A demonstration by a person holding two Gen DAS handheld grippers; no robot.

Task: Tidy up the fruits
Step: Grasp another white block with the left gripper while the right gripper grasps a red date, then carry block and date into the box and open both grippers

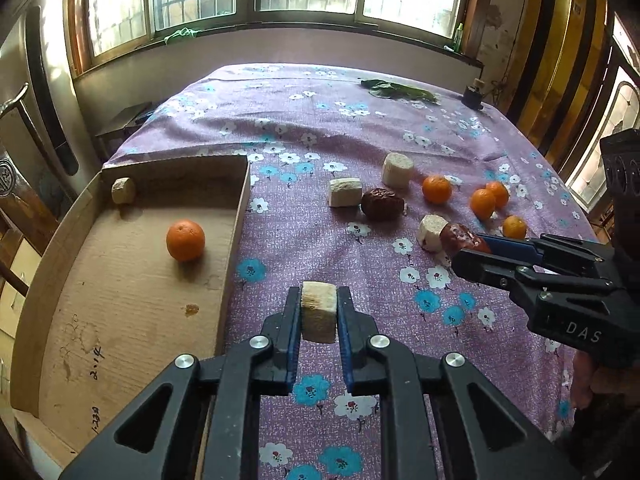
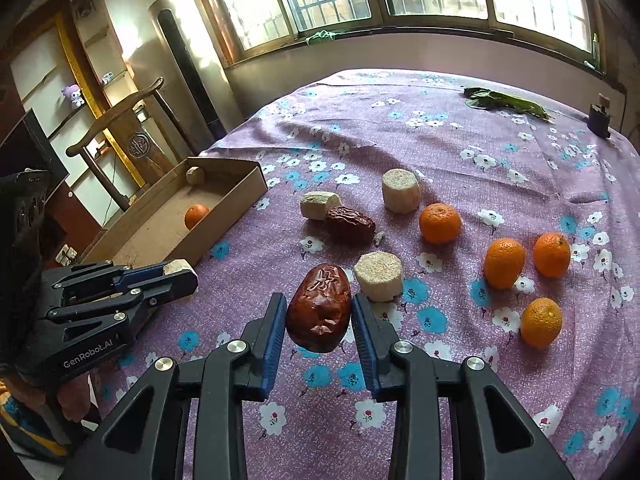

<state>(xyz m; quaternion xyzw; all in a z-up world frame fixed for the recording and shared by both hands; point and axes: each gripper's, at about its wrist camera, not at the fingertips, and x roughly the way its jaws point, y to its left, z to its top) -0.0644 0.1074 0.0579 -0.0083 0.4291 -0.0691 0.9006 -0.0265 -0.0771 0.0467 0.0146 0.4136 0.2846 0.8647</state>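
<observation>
Holding 1 pale chunk point(image 1: 318, 312) in my left gripper point(image 1: 319, 312) and 1 red date point(image 2: 319, 312) in my right gripper point(image 2: 319, 314), I count 2 items in the cardboard tray point(image 1: 120, 280) at left, roughly 9 still on the cloth point(image 1: 320, 128).

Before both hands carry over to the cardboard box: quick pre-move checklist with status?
1. Left gripper shut on the pale chunk: ok, pads press both sides.
2. Right gripper shut on the red date: ok, held clear of the tablecloth.
3. Room in the cardboard box: ok, only one orange and one pale piece inside.
4. Box wall to clear on the way in: cannot tell if the grippers are high enough.
5. Grip security: cannot tell; the date hangs below the pads.
</observation>
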